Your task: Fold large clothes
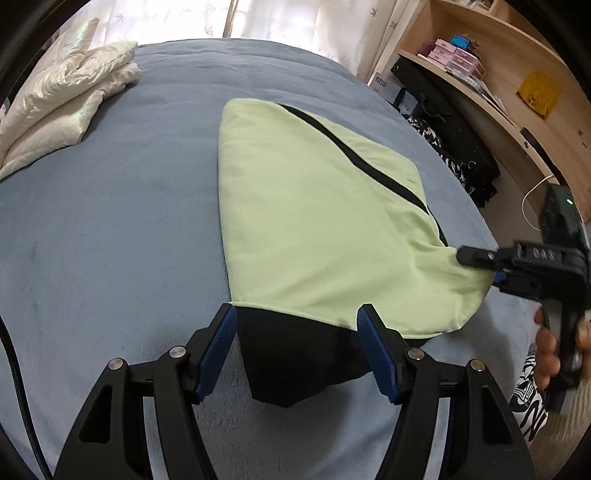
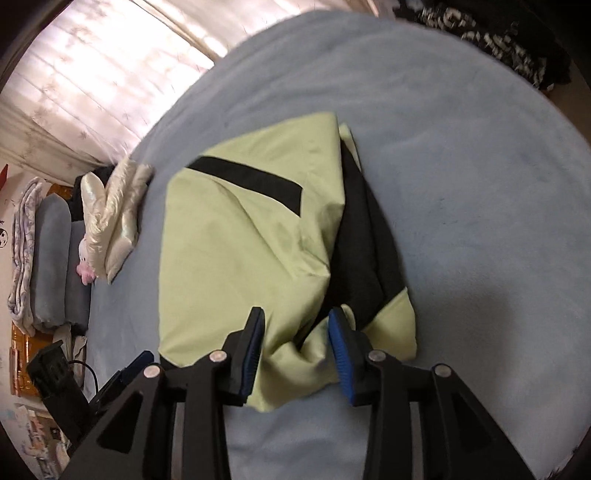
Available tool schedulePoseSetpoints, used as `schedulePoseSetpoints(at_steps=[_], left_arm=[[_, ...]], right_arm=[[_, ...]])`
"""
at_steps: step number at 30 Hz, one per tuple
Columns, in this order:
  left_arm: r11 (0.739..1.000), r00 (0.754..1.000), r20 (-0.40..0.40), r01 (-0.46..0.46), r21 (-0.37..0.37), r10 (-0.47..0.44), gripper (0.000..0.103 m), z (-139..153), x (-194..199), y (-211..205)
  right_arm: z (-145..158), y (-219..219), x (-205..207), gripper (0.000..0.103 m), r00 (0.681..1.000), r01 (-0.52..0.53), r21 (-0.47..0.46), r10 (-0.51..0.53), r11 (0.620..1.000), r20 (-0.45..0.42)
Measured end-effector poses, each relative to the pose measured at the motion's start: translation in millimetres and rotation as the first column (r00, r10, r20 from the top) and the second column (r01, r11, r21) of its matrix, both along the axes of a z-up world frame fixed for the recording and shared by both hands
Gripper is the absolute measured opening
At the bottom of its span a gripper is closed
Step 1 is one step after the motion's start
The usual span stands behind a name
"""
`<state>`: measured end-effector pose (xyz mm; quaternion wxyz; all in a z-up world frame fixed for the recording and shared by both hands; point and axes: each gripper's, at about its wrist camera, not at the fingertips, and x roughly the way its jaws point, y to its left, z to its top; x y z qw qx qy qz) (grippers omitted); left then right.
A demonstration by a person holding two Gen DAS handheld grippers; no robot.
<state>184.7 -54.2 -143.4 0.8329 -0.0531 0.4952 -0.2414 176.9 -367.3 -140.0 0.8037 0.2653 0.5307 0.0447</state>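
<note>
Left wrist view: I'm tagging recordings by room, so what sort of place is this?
Most likely a bedroom: a bed with a blue blanket, a curtained window behind it, and wooden shelves alongside.

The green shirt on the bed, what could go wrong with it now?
1. The right gripper has open jaws with a raised bunch of the shirt between them; pulling away could snag it and undo the fold.
2. The black part sticks out from under the green, so the fold may end up uneven.
3. The shirt's corner lies near the edge of the bed and might slip off.
</note>
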Motion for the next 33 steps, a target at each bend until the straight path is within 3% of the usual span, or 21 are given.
schedulePoseSetpoints(at_steps=[4, 7, 8, 9, 11, 12, 15, 17, 18, 20, 22, 23, 28, 30, 33], left_arm=[[1.0, 1.0, -0.028, 0.001, 0.0, -0.001, 0.066, -8.1, 4.8, -2.7], [1.0, 1.0, -0.016, 0.001, 0.014, -0.001, 0.066, -10.3, 6.8, -4.1], [1.0, 1.0, -0.02, -0.002, 0.014, 0.002, 0.066, -12.1, 8.2, -3.9], [1.0, 1.0, -0.022, -0.006, 0.011, 0.007, 0.066, -12.6, 9.3, -3.9], [1.0, 1.0, -0.023, -0.019, 0.0, 0.019, 0.066, -14.5, 11.5, -2.1], [1.0, 0.999, -0.022, -0.023, -0.005, 0.023, 0.066, -14.9, 11.5, -1.9], [0.999, 0.999, -0.017, -0.036, -0.037, 0.035, 0.07, -17.2, 13.1, -1.2], [0.997, 0.999, -0.012, -0.045, -0.063, 0.044, 0.073, -17.1, 14.7, -3.9], [0.997, 0.999, -0.011, -0.046, -0.057, 0.045, 0.074, -18.2, 15.4, -6.5], [0.999, 0.999, -0.018, -0.03, -0.026, 0.029, 0.074, -26.3, 16.3, -16.6], [1.0, 0.998, -0.057, -0.012, -0.02, 0.01, 0.074, -38.5, 17.2, -24.6], [1.0, 0.998, -0.069, -0.011, -0.024, 0.009, 0.074, -42.0, 16.7, -26.1], [0.999, 0.996, -0.086, -0.015, -0.052, 0.01, 0.074, -45.0, 19.0, -24.2], [0.997, 0.994, -0.107, -0.015, -0.07, 0.008, 0.074, -45.0, 20.5, -20.7], [0.997, 0.993, -0.117, -0.021, -0.077, 0.012, 0.074, -42.3, 26.9, -18.0]], right_arm=[[-29.3, -11.4, 18.5, 0.036, 0.997, 0.01, 0.064, -0.005, 0.998, -0.078], [-41.0, -11.1, 24.5, 0.035, 0.998, -0.013, 0.095, 0.018, 0.995, -0.062], [-40.7, -8.8, 25.8, 0.019, 0.999, -0.037, 0.092, 0.04, 0.995, -0.03], [-39.4, -7.8, 27.7, 0.01, 0.998, -0.059, 0.089, 0.061, 0.994, -0.019], [-29.8, -3.3, 30.3, 0.007, 0.994, -0.103, 0.056, 0.101, 0.993, 0.042], [-17.4, 0.3, 30.1, 0.005, 0.984, -0.14, 0.034, 0.136, 0.99, 0.117], [19.8, 1.1, 24.0, 0.005, 0.93, -0.191, -0.008, 0.184, 0.982, 0.319], [27.4, 1.7, 21.5, 0.004, 0.899, -0.214, -0.053, 0.218, 0.975, 0.38], [21.4, 1.1, 21.8, 0.004, 0.902, -0.21, -0.093, 0.23, 0.973, 0.366], [-12.6, -2.3, 26.4, 0.004, 0.937, -0.21, -0.163, 0.246, 0.964, 0.249], [-43.1, -8.3, 27.9, 0.004, 0.957, -0.211, -0.147, 0.235, 0.966, 0.17], [-51.0, -14.3, 25.1, 0.004, 0.962, -0.195, -0.11, 0.212, 0.975, 0.174], [-45.0, -25.0, 30.6, 0.01, 0.979, -0.151, 0.023, 0.146, 0.988, 0.142], [-41.5, -28.1, 37.8, 0.024, 0.983, -0.141, 0.071, 0.131, 0.987, 0.128], [-37.9, -34.0, 50.3, 0.036, 0.986, -0.107, 0.137, 0.088, 0.985, 0.143]])
